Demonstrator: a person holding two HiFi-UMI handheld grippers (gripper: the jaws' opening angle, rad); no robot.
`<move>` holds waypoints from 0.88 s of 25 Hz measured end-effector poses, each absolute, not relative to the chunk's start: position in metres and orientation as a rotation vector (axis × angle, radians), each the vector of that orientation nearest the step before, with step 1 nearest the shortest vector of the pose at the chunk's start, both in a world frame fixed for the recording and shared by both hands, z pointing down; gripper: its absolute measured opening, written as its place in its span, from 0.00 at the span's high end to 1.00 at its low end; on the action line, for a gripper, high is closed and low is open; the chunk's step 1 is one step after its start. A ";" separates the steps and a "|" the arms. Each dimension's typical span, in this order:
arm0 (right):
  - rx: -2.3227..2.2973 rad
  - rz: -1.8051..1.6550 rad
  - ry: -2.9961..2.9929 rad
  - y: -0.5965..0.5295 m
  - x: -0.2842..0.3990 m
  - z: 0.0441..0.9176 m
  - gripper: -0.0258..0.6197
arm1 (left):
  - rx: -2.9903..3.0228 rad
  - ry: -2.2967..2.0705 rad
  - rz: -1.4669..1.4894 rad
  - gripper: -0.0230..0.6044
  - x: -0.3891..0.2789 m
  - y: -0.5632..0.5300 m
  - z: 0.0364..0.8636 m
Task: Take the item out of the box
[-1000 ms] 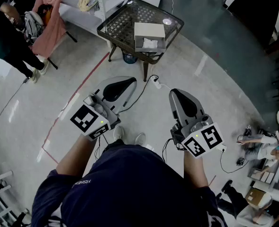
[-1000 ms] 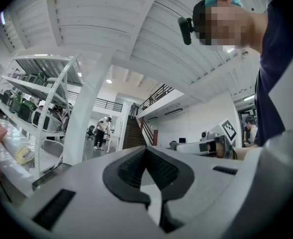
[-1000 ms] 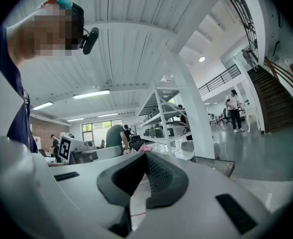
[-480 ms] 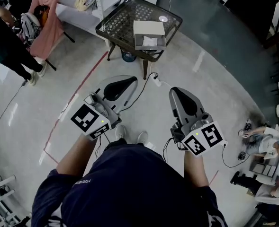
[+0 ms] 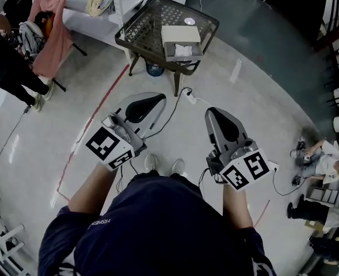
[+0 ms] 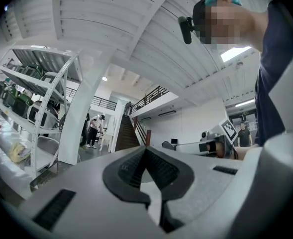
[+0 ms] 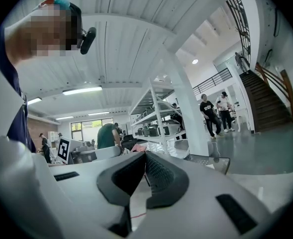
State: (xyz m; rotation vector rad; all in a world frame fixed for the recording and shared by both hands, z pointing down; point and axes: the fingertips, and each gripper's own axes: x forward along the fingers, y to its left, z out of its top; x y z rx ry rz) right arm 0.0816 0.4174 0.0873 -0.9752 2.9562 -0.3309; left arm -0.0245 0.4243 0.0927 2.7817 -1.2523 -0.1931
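Note:
An open white box (image 5: 181, 42) with a pale item (image 5: 183, 50) inside stands on a small dark wicker-topped table (image 5: 146, 30) far ahead in the head view. My left gripper (image 5: 157, 99) is held at waist height, well short of the table, jaws shut and empty. My right gripper (image 5: 212, 115) sits beside it at the same height, also shut with nothing in it. In the left gripper view the left gripper (image 6: 146, 151) has its black pads meeting, and in the right gripper view the right gripper (image 7: 145, 156) shows the same. A corner of the table (image 7: 208, 161) shows beyond them.
A red line (image 5: 94, 117) runs across the pale floor toward the table. A cable with a plug strip (image 5: 190, 100) lies between me and the table. A person in dark clothes (image 5: 8, 56) stands at the left, a white table (image 5: 94, 13) behind. People sit at the right (image 5: 322, 165).
The view has shifted slightly: the table and box sit a little higher and to the left in the picture. Both grippers keep their pose and stay shut.

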 end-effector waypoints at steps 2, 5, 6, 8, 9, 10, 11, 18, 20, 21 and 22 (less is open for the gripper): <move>-0.989 -0.334 2.955 0.417 0.077 0.087 0.92 | 2.782 -1.242 -0.195 0.95 -0.029 0.423 0.093; -1.002 -0.334 2.951 0.415 0.073 0.087 0.92 | 2.785 -1.230 -0.192 0.95 -0.034 0.421 0.094; -1.005 -0.333 2.949 0.414 0.072 0.087 0.92 | 2.787 -1.226 -0.189 0.95 -0.035 0.420 0.095; -1.011 -0.334 2.947 0.412 0.069 0.088 0.92 | 2.795 -1.218 -0.183 0.95 -0.036 0.419 0.095; -1.012 -0.335 2.946 0.410 0.068 0.088 0.92 | 2.798 -1.216 -0.179 0.95 -0.037 0.418 0.095; -1.011 -0.337 2.945 0.408 0.067 0.088 0.92 | 2.801 -1.215 -0.174 0.95 -0.038 0.417 0.094; -1.008 -0.338 2.946 0.406 0.065 0.088 0.92 | 2.803 -1.217 -0.170 0.95 -0.039 0.416 0.094; -0.973 -0.341 2.958 0.376 0.055 0.091 0.92 | 2.795 -1.257 -0.167 0.95 -0.052 0.387 0.092; -0.966 -0.346 2.959 0.363 0.054 0.093 0.92 | 2.787 -1.266 -0.163 0.95 -0.052 0.375 0.095; -0.963 -0.349 2.960 0.356 0.054 0.095 0.92 | 2.784 -1.269 -0.158 0.95 -0.052 0.368 0.097; -0.960 -0.354 2.961 0.347 0.054 0.097 0.92 | 2.780 -1.272 -0.154 0.95 -0.052 0.360 0.099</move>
